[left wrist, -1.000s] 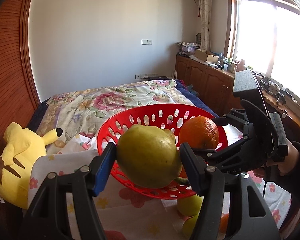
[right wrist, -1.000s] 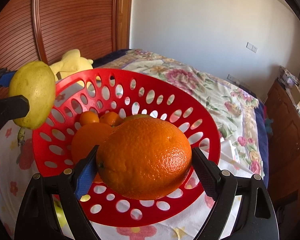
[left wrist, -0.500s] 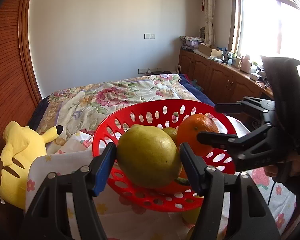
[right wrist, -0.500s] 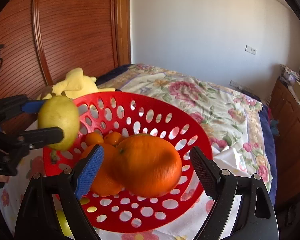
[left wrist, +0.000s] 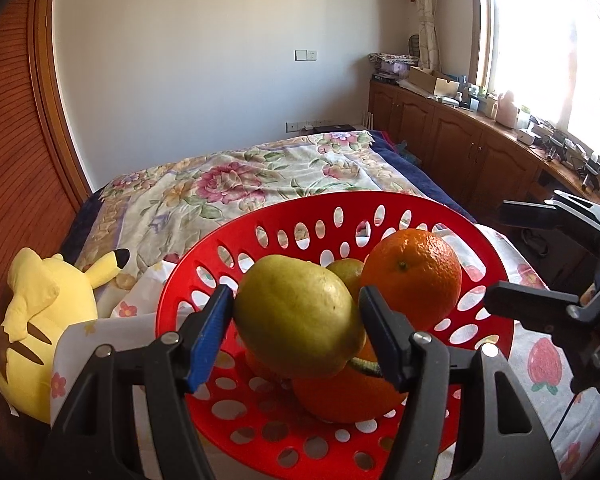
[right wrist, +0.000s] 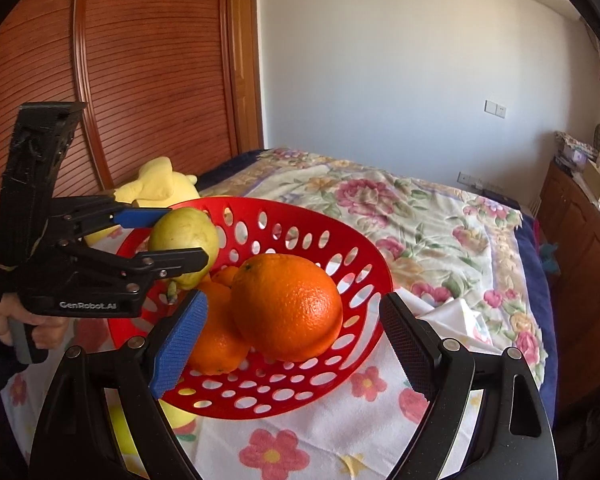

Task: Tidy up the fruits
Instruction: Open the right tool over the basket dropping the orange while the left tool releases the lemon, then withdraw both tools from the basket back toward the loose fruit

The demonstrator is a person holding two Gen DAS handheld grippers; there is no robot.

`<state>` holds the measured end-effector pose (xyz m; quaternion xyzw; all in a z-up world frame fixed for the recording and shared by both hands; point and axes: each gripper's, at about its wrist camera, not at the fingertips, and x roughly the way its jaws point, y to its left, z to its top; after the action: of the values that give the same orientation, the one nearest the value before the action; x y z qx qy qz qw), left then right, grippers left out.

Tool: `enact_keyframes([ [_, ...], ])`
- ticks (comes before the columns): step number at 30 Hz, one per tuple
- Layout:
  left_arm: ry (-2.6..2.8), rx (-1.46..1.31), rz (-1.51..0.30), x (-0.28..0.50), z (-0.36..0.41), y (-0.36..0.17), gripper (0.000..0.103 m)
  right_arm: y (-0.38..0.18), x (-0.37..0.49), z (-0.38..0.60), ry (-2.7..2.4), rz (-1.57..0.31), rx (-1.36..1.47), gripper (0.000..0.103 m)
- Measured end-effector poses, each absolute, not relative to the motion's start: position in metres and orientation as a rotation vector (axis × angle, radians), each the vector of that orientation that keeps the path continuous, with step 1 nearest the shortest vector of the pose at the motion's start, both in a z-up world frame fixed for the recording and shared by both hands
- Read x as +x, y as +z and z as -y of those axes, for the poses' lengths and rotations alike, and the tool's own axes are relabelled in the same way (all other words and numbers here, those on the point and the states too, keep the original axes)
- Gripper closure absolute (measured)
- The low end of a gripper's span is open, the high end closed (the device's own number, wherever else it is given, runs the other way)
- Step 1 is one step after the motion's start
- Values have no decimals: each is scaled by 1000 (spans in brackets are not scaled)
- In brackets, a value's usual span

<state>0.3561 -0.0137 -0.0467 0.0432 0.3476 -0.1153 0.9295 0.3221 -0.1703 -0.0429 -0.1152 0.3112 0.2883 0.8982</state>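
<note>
My left gripper [left wrist: 296, 300] is shut on a yellow-green pear [left wrist: 296, 316] and holds it over the near side of the red perforated basket [left wrist: 360, 197]. In the right wrist view the left gripper [right wrist: 184, 236] and the pear [right wrist: 182, 240] hang above the basket's [right wrist: 284, 205] left rim. A large orange [right wrist: 288, 308] lies in the basket on a second orange [right wrist: 216, 344]. My right gripper [right wrist: 294, 300] stands open, its pads clear of the large orange on both sides. The left wrist view shows the right gripper [left wrist: 496, 256] beside the basket, right of the large orange [left wrist: 412, 276].
The basket sits on a flowered white cloth [right wrist: 272, 452] over a floral quilt [left wrist: 228, 184]. Yellow-green fruit [right wrist: 120, 436] lies on the cloth by the basket's near edge. A yellow plush toy [left wrist: 40, 320] rests at the left. Wooden cabinets [left wrist: 460, 152] line the right wall.
The right gripper let go of the large orange and drew back; the orange now rests in the basket. The left gripper carried the pear forward over the basket.
</note>
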Motion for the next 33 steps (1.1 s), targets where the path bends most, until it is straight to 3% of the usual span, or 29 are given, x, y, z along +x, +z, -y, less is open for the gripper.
enact_keyframes([
  [6, -235, 90, -733, 371, 17, -48, 39, -44, 319, 176, 589, -640, -231, 13],
  [9, -214, 115, -734, 381, 21, -46, 47, -46, 318, 177, 588, -646, -228, 13],
  [19, -215, 90, -713, 366, 12, -39, 46, -46, 306, 187, 563, -651, -213, 13],
  [29, -276, 60, -637, 303, 7, -15, 45, -34, 265, 194, 521, -644, -179, 13],
  [33, -281, 63, -611, 272, 6, -13, 39, -35, 242, 200, 500, -647, -159, 13],
])
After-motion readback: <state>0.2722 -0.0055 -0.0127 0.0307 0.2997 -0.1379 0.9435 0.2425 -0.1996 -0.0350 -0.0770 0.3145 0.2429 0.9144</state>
